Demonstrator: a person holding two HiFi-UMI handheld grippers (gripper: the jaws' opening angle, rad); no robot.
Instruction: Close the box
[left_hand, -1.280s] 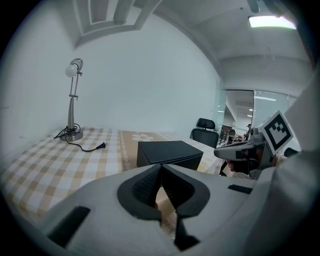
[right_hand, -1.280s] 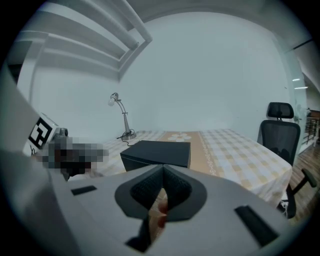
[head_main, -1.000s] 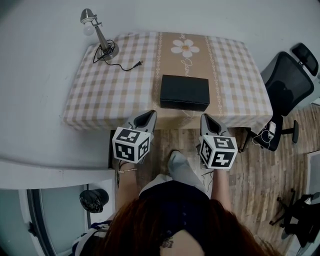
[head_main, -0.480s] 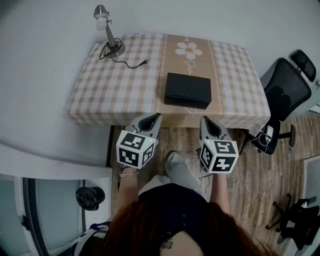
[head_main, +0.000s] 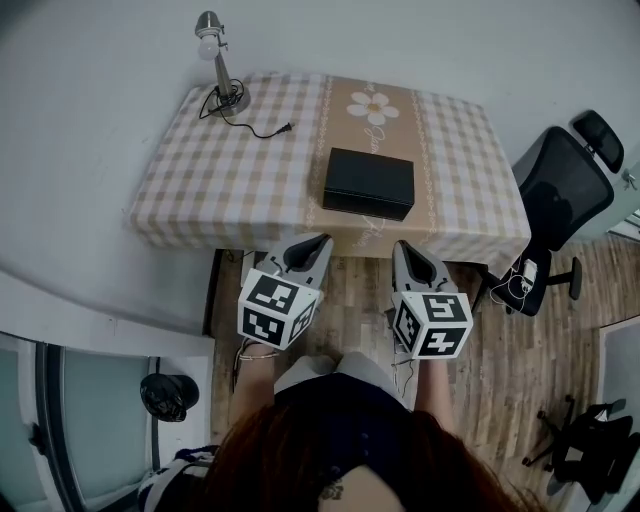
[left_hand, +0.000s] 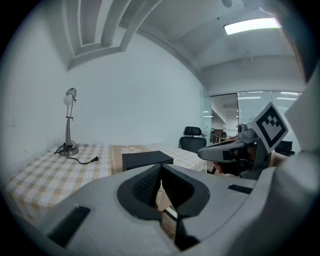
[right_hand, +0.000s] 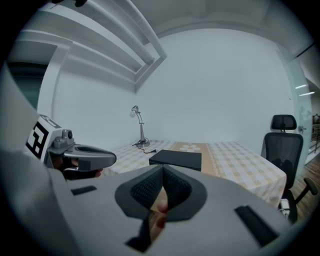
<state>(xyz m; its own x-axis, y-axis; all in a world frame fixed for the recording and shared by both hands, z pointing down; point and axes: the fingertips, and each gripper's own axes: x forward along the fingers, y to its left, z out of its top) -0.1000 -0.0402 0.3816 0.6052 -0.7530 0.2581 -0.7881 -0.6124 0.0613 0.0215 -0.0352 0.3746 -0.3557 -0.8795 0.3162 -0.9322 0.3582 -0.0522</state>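
Holding short of the tabletop (head_main: 200, 170) edge, over the floor: left gripper (head_main: 312, 242) and right gripper (head_main: 402, 247) both have jaws pressed together with nothing between them, which reads as a neutral standoff pose. Black box (head_main: 368, 183) sits near the front edge on the tan runner (head_main: 375, 125), lid apparently flat, well apart from both. Runner script under the daisy is too small to read; no label is visible on the box.

Right gripper (right_hand: 162, 174): jaws pressed together, well short of box
Box (right_hand: 176, 159): black, lid down, on checked table (right_hand: 242, 162)
Lamp (right_hand: 140, 129): upright, beyond box
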